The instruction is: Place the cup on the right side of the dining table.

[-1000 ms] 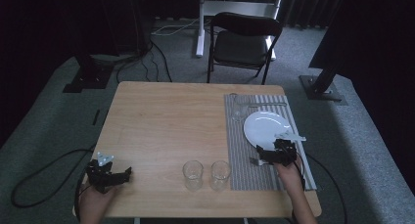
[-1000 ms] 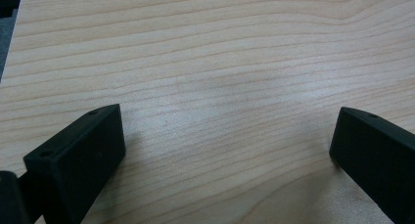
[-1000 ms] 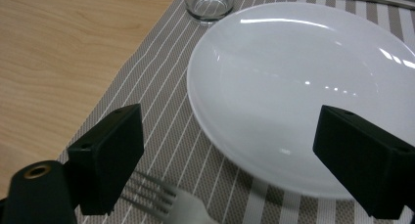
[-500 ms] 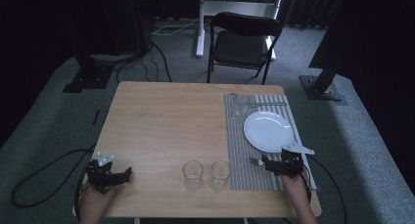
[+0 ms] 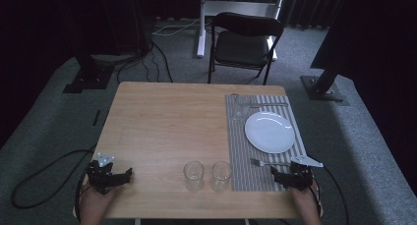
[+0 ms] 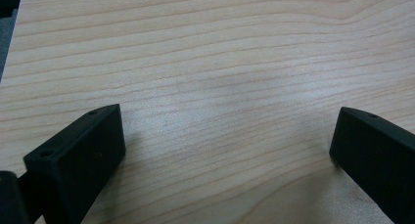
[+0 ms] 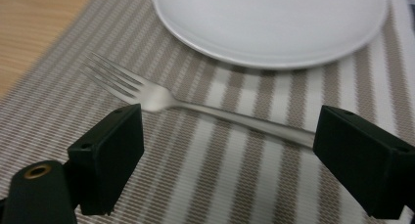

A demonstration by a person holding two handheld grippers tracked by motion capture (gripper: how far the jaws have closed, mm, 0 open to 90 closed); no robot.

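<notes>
The right gripper (image 5: pixel 284 175) is held low over the striped placemat (image 5: pixel 241 156) with its jaws spread wide and nothing between them; the fork (image 7: pixel 195 106) is seen lying flat just beyond them, beside the white plate (image 5: pixel 269 131), probably so that it can be taken next. The left gripper (image 5: pixel 118 177) is rested on bare table (image 6: pixel 220 62), jaws likewise parted and empty; two glasses (image 5: pixel 193 175) are left standing between the hands.

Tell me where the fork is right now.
The fork lies on the striped placemat at the table's right side in the high view, just below the white plate and ahead of the right gripper.
</notes>
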